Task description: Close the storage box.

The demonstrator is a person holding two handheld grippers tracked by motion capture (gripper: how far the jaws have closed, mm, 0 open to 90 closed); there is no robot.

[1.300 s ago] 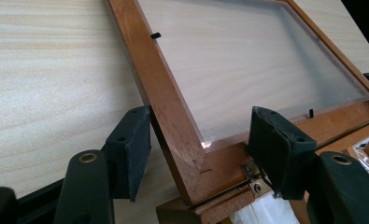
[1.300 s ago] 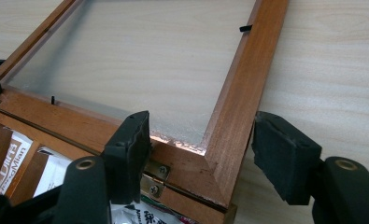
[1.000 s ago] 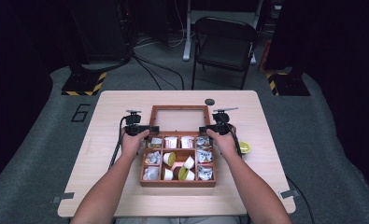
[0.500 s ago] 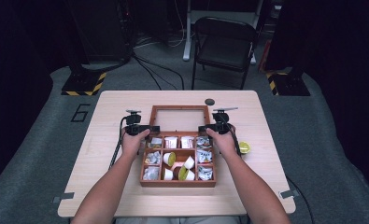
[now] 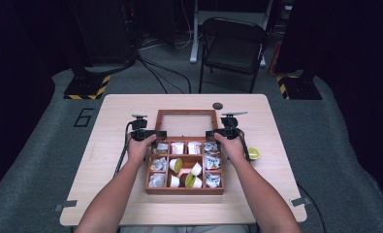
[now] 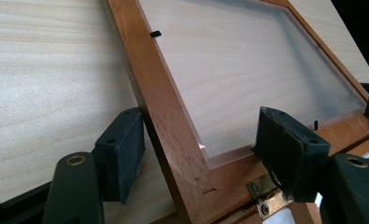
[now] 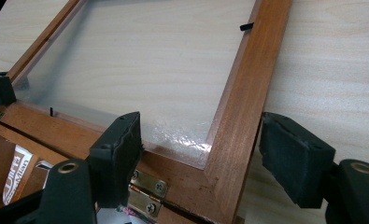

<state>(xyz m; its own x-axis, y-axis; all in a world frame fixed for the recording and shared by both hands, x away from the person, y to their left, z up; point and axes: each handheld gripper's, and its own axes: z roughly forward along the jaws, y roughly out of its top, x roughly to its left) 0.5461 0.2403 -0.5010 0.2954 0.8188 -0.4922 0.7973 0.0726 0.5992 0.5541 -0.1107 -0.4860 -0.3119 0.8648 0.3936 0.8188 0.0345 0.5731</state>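
Wooden box (image 5: 184,188) sits mid-table (image 5: 276,194) twd the near edge, its glass lid (image 5: 186,123) flung open flat behind it. L gripper (image 5: 150,134) straddles lid's left frame rail nr the hinge, jaws spread, one pad touching wood; R gripper (image 5: 217,133) straddles the right rail, jaws spread, not clamped.

Both grippers (image 5: 156,134) (image 5: 212,133) agape, forearms forward.
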